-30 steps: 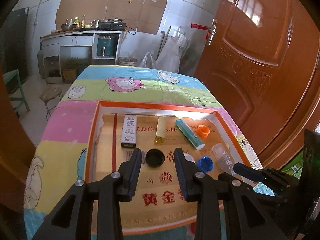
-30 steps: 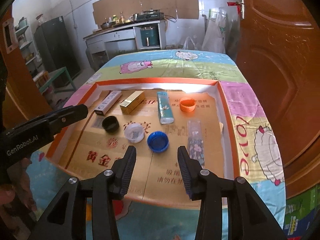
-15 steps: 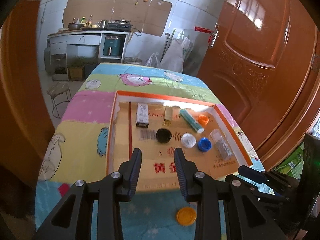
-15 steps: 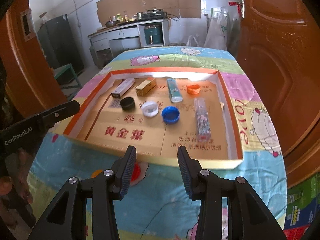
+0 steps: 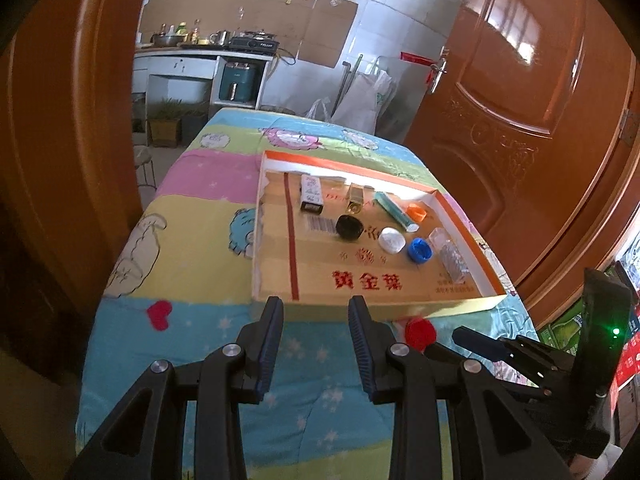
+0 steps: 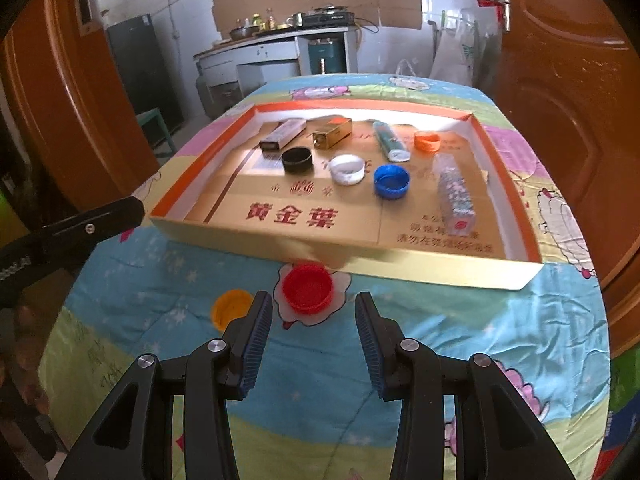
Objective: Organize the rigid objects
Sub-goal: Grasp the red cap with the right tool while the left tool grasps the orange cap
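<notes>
A shallow cardboard tray with an orange rim (image 6: 202, 160) (image 5: 258, 208) lies on the cartoon-print cloth. In it are a black cap (image 6: 296, 159), a white cap (image 6: 347, 168), a blue cap (image 6: 391, 180), an orange cap (image 6: 427, 141), a white box (image 6: 283, 133), a gold box (image 6: 332, 131), a teal tube (image 6: 390, 140) and a clear tube (image 6: 455, 194). A red cap (image 6: 307, 287) (image 5: 420, 332) and a yellow cap (image 6: 231, 308) lie on the cloth in front of the tray. My right gripper (image 6: 314, 316) is open just behind the red cap. My left gripper (image 5: 315, 318) is open and empty at the tray's near edge.
The cloth-covered table (image 6: 440, 360) drops off at the near and right sides. A brown door (image 5: 540, 100) stands close on the right and another (image 5: 60, 140) on the left. A kitchen counter (image 6: 280, 44) is far behind.
Both grippers have pulled back from over the tray to the cloth in front of it. The red and yellow caps have come into view. Both stay open.
</notes>
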`<move>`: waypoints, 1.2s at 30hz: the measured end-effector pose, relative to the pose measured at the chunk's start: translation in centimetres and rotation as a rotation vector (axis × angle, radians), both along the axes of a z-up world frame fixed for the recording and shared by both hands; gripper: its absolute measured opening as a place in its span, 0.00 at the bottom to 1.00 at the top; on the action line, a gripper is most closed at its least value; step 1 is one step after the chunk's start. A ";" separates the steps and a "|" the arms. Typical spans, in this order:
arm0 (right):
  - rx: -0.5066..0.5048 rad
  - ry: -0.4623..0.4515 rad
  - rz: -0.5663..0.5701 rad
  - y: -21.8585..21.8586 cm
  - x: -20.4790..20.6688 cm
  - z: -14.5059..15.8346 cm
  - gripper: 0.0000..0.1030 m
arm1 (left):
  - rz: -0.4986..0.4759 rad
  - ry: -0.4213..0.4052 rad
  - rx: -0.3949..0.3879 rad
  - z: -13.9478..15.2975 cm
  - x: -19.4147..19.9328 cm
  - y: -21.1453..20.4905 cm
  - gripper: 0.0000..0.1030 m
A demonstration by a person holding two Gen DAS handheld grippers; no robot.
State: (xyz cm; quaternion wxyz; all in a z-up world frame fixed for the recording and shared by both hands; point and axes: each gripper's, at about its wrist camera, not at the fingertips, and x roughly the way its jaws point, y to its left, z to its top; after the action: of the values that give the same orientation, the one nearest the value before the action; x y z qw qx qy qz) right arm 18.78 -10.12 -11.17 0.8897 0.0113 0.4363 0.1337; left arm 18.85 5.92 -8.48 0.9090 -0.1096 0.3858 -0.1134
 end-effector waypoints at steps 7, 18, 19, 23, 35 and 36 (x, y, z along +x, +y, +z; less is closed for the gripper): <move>-0.025 0.007 0.006 0.8 0.7 -0.8 0.43 | -0.006 0.002 -0.004 -0.4 -0.2 0.3 0.33; -0.054 0.009 0.021 1.1 1.5 -1.3 0.29 | -0.095 0.033 -0.013 -1.7 -0.3 -1.2 0.33; -0.050 0.004 0.013 0.8 1.4 -1.2 0.29 | -0.126 0.044 -0.021 -1.9 -0.3 -1.8 0.33; -0.035 -0.009 -0.016 -0.7 0.6 -0.6 0.29 | -0.203 0.063 -0.037 -2.6 -0.6 -3.7 0.33; 0.002 -0.031 -0.061 -3.1 -0.9 0.2 0.30 | -0.256 0.095 0.024 -4.4 -0.7 -7.1 0.33; 0.004 -0.032 -0.062 -3.2 -0.9 0.2 0.30 | -0.250 0.094 0.029 -4.4 -0.7 -7.1 0.33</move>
State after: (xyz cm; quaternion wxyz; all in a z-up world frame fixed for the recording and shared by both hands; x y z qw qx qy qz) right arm 17.86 -13.30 -11.00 0.9004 0.0243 0.4211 0.1071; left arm 18.15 -1.15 -12.92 0.8701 -0.0526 0.4403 -0.2151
